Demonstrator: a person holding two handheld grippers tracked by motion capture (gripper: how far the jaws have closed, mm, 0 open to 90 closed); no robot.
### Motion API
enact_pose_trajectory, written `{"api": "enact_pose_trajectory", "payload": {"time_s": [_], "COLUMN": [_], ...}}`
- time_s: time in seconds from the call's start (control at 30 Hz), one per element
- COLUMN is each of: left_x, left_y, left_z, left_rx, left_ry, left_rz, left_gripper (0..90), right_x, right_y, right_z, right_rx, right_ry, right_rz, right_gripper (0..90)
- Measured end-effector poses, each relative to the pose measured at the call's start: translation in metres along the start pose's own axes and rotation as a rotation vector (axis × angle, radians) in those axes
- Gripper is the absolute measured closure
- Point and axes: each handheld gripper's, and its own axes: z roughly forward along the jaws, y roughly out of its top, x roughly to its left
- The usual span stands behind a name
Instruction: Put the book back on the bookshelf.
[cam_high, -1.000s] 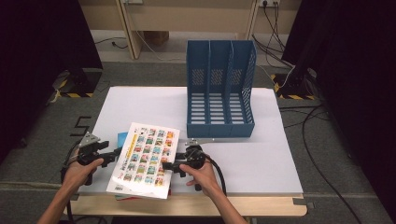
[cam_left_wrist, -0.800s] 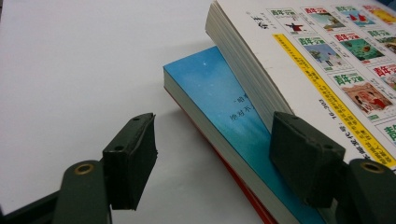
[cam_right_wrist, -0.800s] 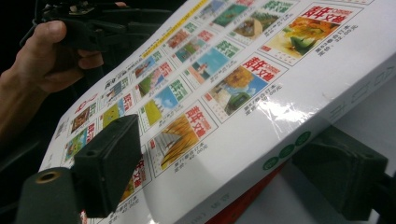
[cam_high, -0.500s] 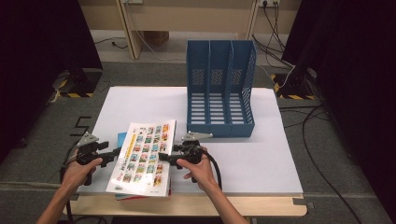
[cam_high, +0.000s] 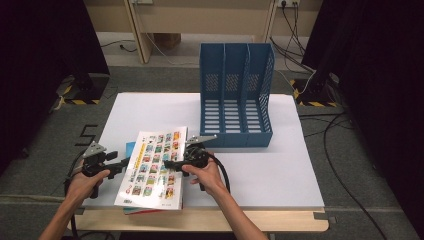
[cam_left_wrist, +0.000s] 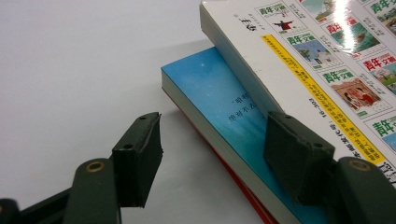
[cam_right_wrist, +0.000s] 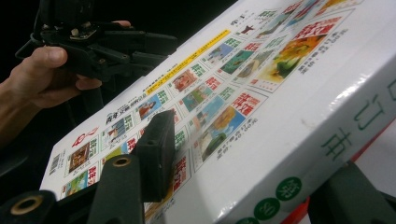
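Your right gripper (cam_high: 167, 164) has just been closing across the green-lettered spine edge of the thick white glossy-covered book with rows of small colour pictures (cam_high: 156, 165), which sits in the lower left of the high view with that edge tilted up off the blue paperback (cam_high: 131, 148) and the thin red book (cam_left_wrist: 243, 193) stacked under it. In the right gripper view one pad lies on the cover and the other sits under the spine, so it looks clamped on the book, but only at the rim. Your left gripper (cam_high: 125, 164) has also been closing at the opposite edge; in the left gripper view its jaws stand apart, one pad tucked under the white book's overhanging edge against the blue cover, the other in free air over the white tabletop (cam_high: 280, 165), pressing on nothing. That leaves the whole weight hanging from one narrow bite on a slick cover: lift further and the book could twist in the pads and slide out, or swing down on the stack. The left gripper could also close on the blue paperback with the white book, dragging the pile towards the near table edge. The blue plastic three-slot file rack (cam_high: 235, 95) stands well apart at the upper centre, so a long carry would magnify any slip.
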Motion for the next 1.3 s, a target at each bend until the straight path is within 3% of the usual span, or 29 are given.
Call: {"api": "enact_pose_trajectory", "payload": {"time_s": [0.13,0.2,0.23,0.27,0.33,0.4,0.5,0.6,0.7,0.8,0.97,1.03,1.1,1.23,1.3], "left_x": [0.003,0.008,0.012,0.015,0.019,0.022,0.022,0.021,0.021,0.021,0.019,0.021,0.027,0.026,0.026], "left_y": [-0.001,-0.002,-0.002,-0.003,-0.004,-0.005,-0.006,-0.006,-0.006,-0.006,-0.012,-0.019,-0.021,-0.022,-0.022], "left_z": [0.001,0.002,0.002,0.002,0.002,0.002,0.003,0.003,0.002,0.003,0.012,0.022,0.022,0.022,0.022], "left_rx": [-0.01,-0.02,-0.031,-0.035,-0.036,-0.025,-0.026,-0.027,-0.02,-0.018,0.055,0.144,0.124,0.125,0.121], "left_ry": [0.019,0.002,-0.005,0.0,0.018,0.042,0.058,0.068,0.09,0.106,0.197,0.203,0.175,0.176,0.173], "left_rz": [-0.001,-0.043,-0.092,-0.129,-0.176,-0.191,-0.182,-0.162,-0.118,-0.105,0.011,0.05,0.006,0.015,0.009], "left_gripper": [24.7,17.8,13.6,16.7,14.3,14.5,14.3,14.2,14.7,14.8,14.8,14.7,12.1,12.0,11.9], "right_x": [0.005,0.008,0.009,0.01,0.013,0.015,0.017,0.016,0.017,0.017,0.018,0.02,0.02,0.026,0.027], "right_y": [0.0,0.003,0.004,0.006,0.008,0.011,0.011,0.012,0.013,0.015,0.017,0.017,0.018,0.021,0.022], "right_z": [-0.003,-0.006,-0.007,-0.01,-0.014,-0.019,-0.025,-0.031,-0.038,-0.046,-0.052,-0.053,-0.054,-0.058,-0.059], "right_rx": [-0.033,-0.055,-0.068,-0.089,-0.11,-0.132,-0.169,-0.211,-0.243,-0.278,-0.31,-0.322,-0.352,-0.348,-0.352], "right_ry": [-0.009,-0.012,-0.01,-0.005,-0.004,-0.011,-0.01,0.01,0.008,0.011,0.022,0.021,0.037,0.019,0.019], "right_rz": [-0.004,-0.021,-0.023,-0.017,-0.022,-0.047,-0.053,-0.03,-0.038,-0.054,-0.053,-0.054,-0.036,-0.089,-0.085], "right_gripper": [53.2,55.6,56.8,58.3,59.9,61.2,63.0,65.1,66.3,68.4,70.3,71.3,72.8,73.4,73.4]}}
